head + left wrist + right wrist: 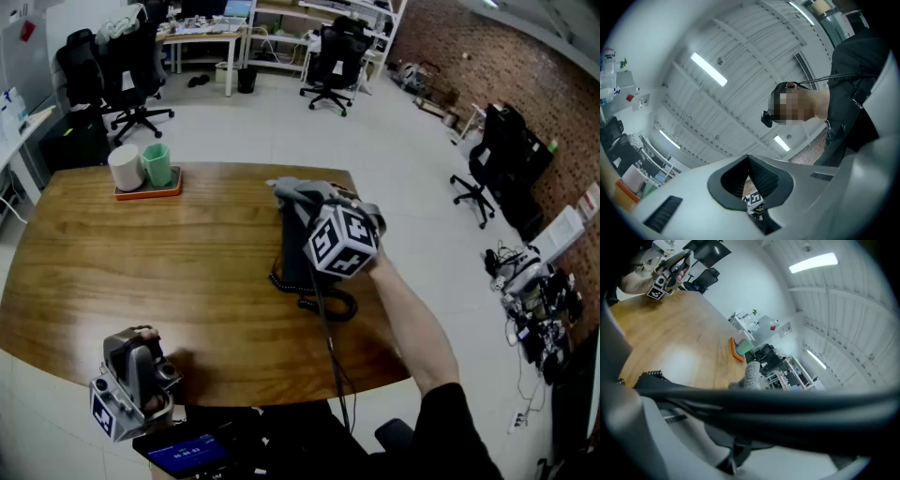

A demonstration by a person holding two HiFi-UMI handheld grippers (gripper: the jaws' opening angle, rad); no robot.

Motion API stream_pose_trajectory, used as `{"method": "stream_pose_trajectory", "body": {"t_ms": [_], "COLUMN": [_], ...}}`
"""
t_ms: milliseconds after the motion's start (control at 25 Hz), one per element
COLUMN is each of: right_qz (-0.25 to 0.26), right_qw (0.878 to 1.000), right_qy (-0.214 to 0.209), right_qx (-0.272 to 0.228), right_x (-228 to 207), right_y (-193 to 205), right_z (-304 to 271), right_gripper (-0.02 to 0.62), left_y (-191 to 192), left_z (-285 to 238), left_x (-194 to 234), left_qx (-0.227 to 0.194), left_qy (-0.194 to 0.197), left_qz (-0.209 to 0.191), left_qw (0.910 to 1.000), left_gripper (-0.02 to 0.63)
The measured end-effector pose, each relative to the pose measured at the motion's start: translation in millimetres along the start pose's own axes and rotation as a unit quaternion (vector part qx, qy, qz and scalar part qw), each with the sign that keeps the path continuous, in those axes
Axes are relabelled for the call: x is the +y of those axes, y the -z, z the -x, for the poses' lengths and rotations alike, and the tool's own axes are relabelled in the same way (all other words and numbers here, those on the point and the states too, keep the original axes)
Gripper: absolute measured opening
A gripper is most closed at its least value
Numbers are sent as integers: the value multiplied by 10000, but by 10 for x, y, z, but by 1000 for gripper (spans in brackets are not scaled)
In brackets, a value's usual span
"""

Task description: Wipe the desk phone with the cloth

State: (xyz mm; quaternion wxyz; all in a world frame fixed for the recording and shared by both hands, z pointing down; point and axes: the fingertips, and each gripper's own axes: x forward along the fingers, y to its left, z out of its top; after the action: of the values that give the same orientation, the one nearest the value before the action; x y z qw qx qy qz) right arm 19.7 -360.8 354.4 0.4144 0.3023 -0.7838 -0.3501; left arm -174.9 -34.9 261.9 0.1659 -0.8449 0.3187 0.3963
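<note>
1. Right tool (312, 201): clenched on the grey cloth (287, 187). A wad of cloth sticks out past the tips.
2. Right gripper view: the cloth (751, 375) rises beyond a dark blurred bar (787, 404) that crosses the frame close to the lens. The tips of the tool sit behind that bar.
3. The right tool is held from the near right by an arm in a dark sleeve. Its marker cube (342, 242) faces up toward the head camera.
4. Left tool (134, 361): clenched, with nothing between the jaws. In the left gripper view the ribbed pads (761, 176) meet at their tips, and the tool points up at the ceiling.
5. The left tool is held at the near left edge of the table (187, 262), well apart from the phone and the cloth.
6. Desk phone (292, 255): on the right half of the table, directly under the right tool.
7. The cloth end lies at the phone's far end. Whether it presses on the phone cannot be told.
8. Phone appearance: a dark body, mostly covered by the right tool and its cube. A black coiled cord (323, 302) loops on the table at the phone's near side.
9. Far left of the table: an orange tray (150, 194) carries a white cup (125, 167) and a green cup (157, 164) side by side, well apart from the phone.
</note>
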Motion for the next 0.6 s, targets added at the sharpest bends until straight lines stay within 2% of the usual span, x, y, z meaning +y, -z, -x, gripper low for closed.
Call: {"method": "stream_pose_trajectory", "body": {"t_ms": [80, 200, 400, 440, 480, 520, 600], "right_qz": [268, 683, 1206, 1241, 1214, 1109, 659], "right_qw": [9992, 9922, 9616, 9588, 9611, 9680, 9859], "right_qy": [-297, -1039, -2447, -2527, -2440, -2196, -1406], "right_qx": [22, -55, -301, -378, -448, -501, -617], "right_x": [133, 596, 1426, 1464, 1414, 1272, 796], "right_y": [-24, -110, -184, -194, -206, -226, -271], "right_z": [119, 406, 968, 1023, 1034, 1003, 849], "right_gripper": [25, 23, 25, 25, 25, 25, 25], "left_y": [-5, -33, -31, -27, -23, -21, -13], "left_z": [-16, -32, -36, -35, -31, -26, -14], "left_x": [-8, -1, 8, 7, 5, 4, 4], "left_qx": [-17, -2, 6, 14, 20, 21, 7], "left_qy": [23, 86, 125, 126, 127, 129, 130], "left_qz": [3, -8, -43, -47, -51, -56, -61], "left_qw": [10000, 10000, 9999, 9999, 9999, 9999, 9999], "left_gripper": [-5, -5, -5, -5, -5, -5, -5]}}
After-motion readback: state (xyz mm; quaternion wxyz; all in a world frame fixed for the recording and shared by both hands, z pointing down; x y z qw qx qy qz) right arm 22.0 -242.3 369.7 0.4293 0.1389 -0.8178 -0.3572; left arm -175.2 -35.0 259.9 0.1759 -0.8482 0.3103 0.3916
